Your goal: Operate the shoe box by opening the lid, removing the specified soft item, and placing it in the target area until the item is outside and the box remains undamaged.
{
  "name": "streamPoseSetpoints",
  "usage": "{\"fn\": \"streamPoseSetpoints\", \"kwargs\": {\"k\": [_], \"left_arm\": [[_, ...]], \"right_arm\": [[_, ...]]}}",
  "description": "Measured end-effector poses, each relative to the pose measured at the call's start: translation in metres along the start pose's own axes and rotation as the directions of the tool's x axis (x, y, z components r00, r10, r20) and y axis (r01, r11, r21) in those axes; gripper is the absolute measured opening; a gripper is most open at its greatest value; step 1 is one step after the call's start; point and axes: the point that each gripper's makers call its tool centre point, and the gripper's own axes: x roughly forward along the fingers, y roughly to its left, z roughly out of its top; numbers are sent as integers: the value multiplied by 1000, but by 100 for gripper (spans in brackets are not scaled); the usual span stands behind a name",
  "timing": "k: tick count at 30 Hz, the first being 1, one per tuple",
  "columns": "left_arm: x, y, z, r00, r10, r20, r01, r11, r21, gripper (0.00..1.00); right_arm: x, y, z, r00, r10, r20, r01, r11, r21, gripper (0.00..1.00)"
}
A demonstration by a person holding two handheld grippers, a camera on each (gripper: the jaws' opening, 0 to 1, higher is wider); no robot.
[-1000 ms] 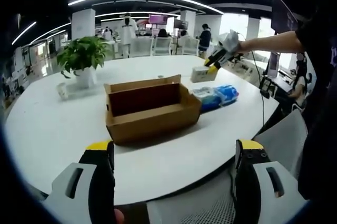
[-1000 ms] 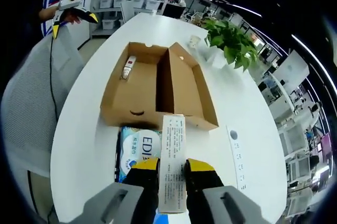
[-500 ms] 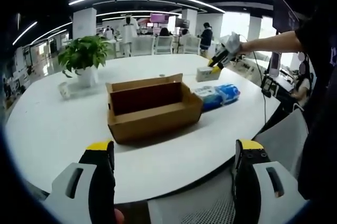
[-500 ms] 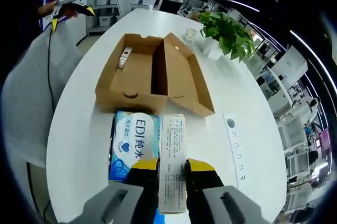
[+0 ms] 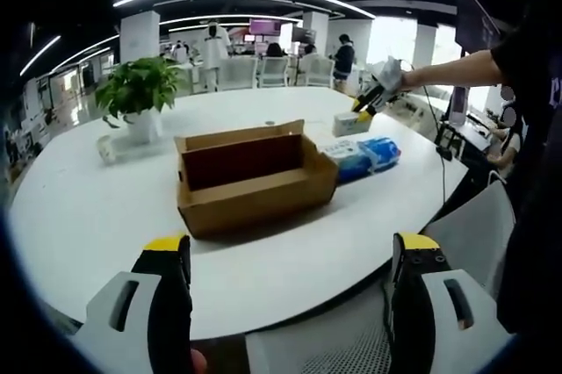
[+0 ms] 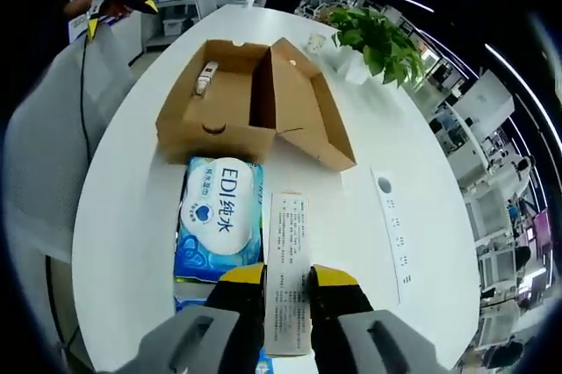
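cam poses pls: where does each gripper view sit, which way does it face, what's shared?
Left gripper view: low at the table's near edge, facing across it at the open shoe box; own open left gripper below, right gripper far right.
Right gripper view: high, looking down; right gripper holds a small carton above the wipes pack.
Shared: box, wipes, potted plant.

My near side of the round white table [image 5: 105,216] lies bare, so I can reach the open brown cardboard shoe box [image 5: 250,176] from the front unhindered. Just beyond its far end the blue-and-white wipes packet [image 6: 217,220] blocks the way. The potted green plant [image 5: 136,97] stands well apart at the table's far edge.
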Motion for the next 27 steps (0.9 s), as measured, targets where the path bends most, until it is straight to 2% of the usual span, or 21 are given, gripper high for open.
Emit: {"fn": "streamPoseSetpoints", "kwargs": {"k": [10,15,27], "left_arm": [[3,-4,-3,1000,-14,-19,14,1000,12,95],[3,-3,-1,1000,-15,-15,16,1000,16,95],[-2,14,-1,999,29,-19,-29,1000,2,95]], "right_arm": [[4,-4,-20,999,2,-38,-2,1000,-5,14],[6,-5,-31,998,8,-70,-10,999,-35,14],[15,-8,-52,995,23,-101,-25,1000,-15,14]]}}
